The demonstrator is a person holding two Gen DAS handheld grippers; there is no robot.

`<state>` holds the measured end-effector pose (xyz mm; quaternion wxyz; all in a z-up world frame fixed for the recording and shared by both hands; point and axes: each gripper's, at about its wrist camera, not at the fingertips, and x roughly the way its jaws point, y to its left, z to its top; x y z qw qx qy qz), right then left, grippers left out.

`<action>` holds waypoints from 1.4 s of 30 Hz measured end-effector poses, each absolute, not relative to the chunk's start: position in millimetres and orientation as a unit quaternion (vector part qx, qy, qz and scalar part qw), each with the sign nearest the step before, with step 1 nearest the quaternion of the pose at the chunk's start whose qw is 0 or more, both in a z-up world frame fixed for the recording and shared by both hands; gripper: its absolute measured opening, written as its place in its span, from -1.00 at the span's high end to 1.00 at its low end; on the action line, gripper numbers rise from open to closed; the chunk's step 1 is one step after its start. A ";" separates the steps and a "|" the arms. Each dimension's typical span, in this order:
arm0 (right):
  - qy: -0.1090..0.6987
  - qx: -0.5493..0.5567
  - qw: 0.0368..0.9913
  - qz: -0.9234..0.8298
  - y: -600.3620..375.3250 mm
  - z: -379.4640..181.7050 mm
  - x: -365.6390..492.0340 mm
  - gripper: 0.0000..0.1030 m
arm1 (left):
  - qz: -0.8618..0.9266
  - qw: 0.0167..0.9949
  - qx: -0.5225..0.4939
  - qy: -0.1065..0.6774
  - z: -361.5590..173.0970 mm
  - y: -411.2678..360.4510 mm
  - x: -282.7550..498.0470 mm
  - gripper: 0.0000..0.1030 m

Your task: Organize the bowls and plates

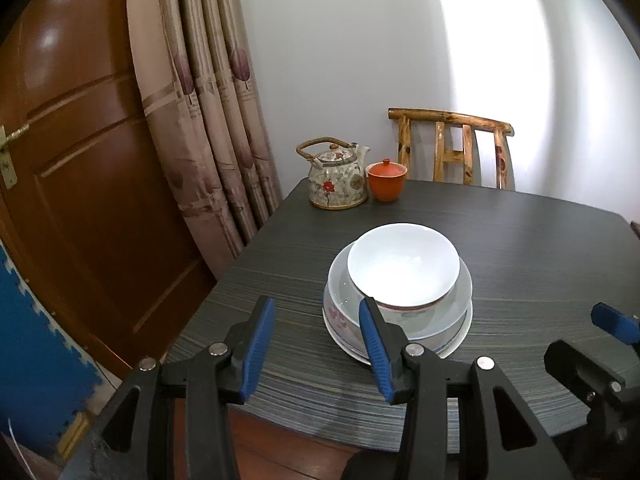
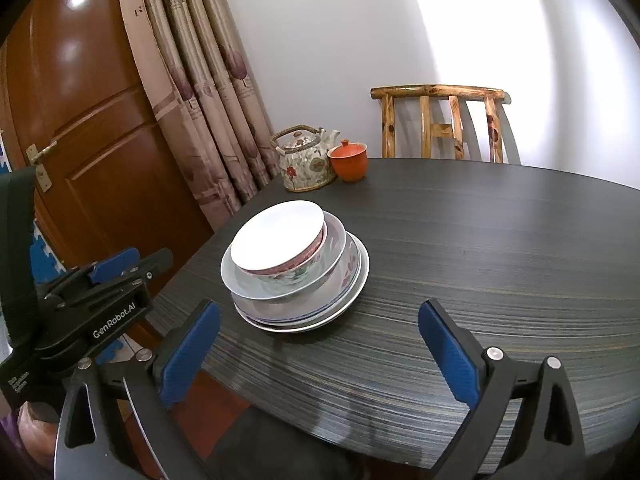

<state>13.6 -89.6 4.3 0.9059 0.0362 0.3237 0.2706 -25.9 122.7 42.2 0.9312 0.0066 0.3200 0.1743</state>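
Note:
A stack of dishes stands on the dark table (image 1: pixel 520 240). A white bowl (image 1: pixel 402 266) sits on top, inside a larger pale bowl (image 1: pixel 460 296), which rests on flat plates (image 1: pixel 456 344). In the right wrist view the top bowl (image 2: pixel 276 238) leans a little on the pale bowl (image 2: pixel 280 284) above the plates (image 2: pixel 344 300). My left gripper (image 1: pixel 318 344) is open and empty just in front of the stack, its right finger by the stack's near rim. My right gripper (image 2: pixel 320 354) is open and empty, nearer the table's front edge, right of the stack.
A floral teapot (image 1: pixel 338 180) and an orange lidded cup (image 1: pixel 386 180) stand at the table's far left corner. A wooden chair (image 1: pixel 452 148) stands behind the table. A curtain (image 1: pixel 208 120) and a brown door (image 1: pixel 80 160) are at the left.

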 end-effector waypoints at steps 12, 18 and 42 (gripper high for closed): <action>0.325 0.039 0.905 0.273 -90.8 4.8 11.9 -0.93 | 0.169 0.941 0.023 0.294 50.0 111.2 -39.5 -0.23; 0.326 0.036 0.903 0.276 -90.2 3.3 10.3 -0.95 | 0.169 0.939 0.023 0.299 49.7 112.5 -38.8 -0.28; 0.323 0.029 0.906 0.273 -84.2 3.9 4.8 -0.95 | 0.158 0.932 0.006 0.326 44.3 119.4 -31.3 -0.29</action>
